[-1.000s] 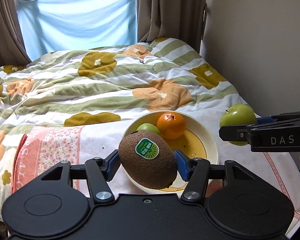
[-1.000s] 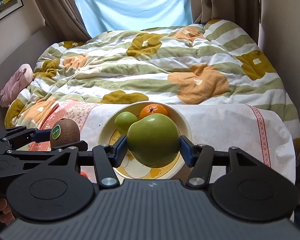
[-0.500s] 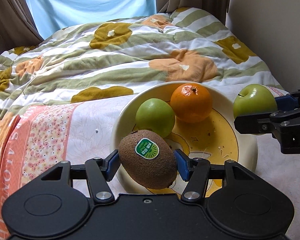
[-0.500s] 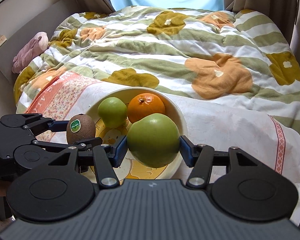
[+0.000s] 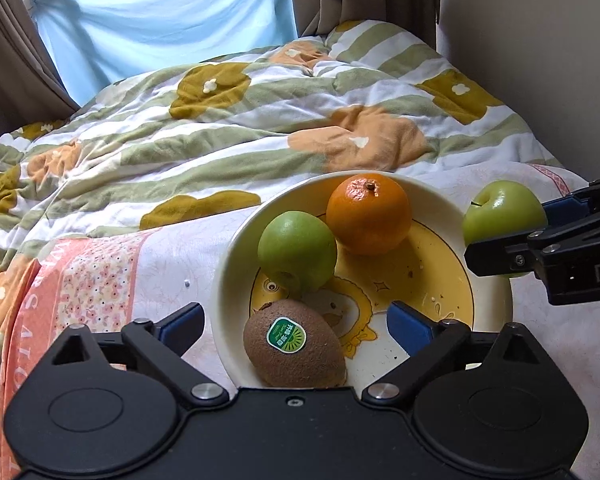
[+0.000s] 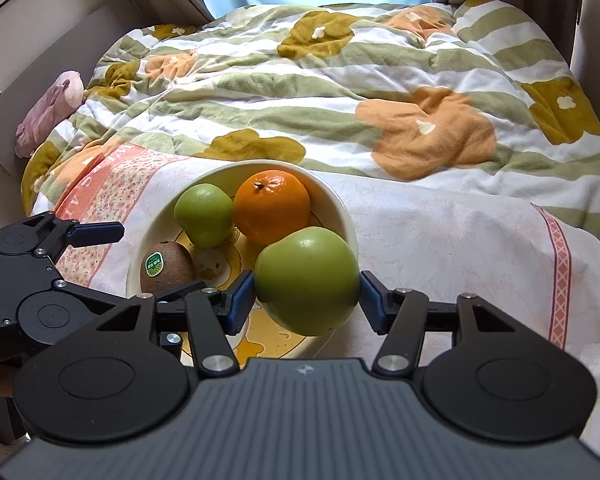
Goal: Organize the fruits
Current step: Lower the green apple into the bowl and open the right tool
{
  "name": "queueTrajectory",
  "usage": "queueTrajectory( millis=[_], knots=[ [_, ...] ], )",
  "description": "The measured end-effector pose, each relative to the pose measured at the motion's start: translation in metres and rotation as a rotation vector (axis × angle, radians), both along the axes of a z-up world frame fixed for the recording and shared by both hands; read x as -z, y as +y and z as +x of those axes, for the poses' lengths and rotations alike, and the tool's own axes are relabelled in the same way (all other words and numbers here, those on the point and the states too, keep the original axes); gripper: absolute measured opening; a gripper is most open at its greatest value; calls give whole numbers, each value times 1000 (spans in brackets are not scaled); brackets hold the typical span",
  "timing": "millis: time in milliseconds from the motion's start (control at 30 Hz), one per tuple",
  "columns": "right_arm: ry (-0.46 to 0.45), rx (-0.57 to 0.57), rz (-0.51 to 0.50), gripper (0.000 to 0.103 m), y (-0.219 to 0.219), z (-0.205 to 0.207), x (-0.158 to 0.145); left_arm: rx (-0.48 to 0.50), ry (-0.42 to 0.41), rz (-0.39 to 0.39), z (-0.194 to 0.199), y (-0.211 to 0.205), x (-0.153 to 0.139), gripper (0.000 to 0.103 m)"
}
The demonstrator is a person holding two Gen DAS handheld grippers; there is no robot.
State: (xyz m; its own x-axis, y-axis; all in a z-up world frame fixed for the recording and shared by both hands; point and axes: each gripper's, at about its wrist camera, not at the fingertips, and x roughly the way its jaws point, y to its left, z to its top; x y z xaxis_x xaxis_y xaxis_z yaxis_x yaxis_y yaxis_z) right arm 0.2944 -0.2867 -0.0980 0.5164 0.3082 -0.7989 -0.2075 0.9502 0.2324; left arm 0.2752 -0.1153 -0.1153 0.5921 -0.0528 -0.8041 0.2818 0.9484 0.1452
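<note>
Placement is the step in hand: fruit goes into the bowl (image 5: 496, 292), which sits on the patterned cloth (image 6: 440, 240) at the near end of the bed (image 5: 260, 128). The left tongs (image 5: 296, 326) are opening; the blue pads stand clear on either side of the kiwi (image 5: 294, 348), which lies on the bowl floor at the near rim, no longer gripped. Behind it in the bowl rest a small green apple (image 5: 298, 254) and an orange (image 5: 368, 214), touching each other.

The right tongs (image 6: 306, 294) are clamped on a large green apple (image 6: 306, 280), held above the bowl's right rim.

The next move likely calls for the left tongs to back straight out from the bowl, then for the right tongs to lower the large green apple onto the free floor at the bowl's right side before releasing.

Room inside the bowl is limited; the open patch lies right of the kiwi. The cloth's edge falls away to the right of the bowl, so a rolling fruit could be lost there.
</note>
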Motion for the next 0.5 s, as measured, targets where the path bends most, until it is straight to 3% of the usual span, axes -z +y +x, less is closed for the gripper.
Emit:
queueTrajectory(
  millis=[500],
  knots=[
    [10, -3, 2, 71, 16, 5, -1, -57, 5, -65, -37, 30, -31, 100]
  ],
)
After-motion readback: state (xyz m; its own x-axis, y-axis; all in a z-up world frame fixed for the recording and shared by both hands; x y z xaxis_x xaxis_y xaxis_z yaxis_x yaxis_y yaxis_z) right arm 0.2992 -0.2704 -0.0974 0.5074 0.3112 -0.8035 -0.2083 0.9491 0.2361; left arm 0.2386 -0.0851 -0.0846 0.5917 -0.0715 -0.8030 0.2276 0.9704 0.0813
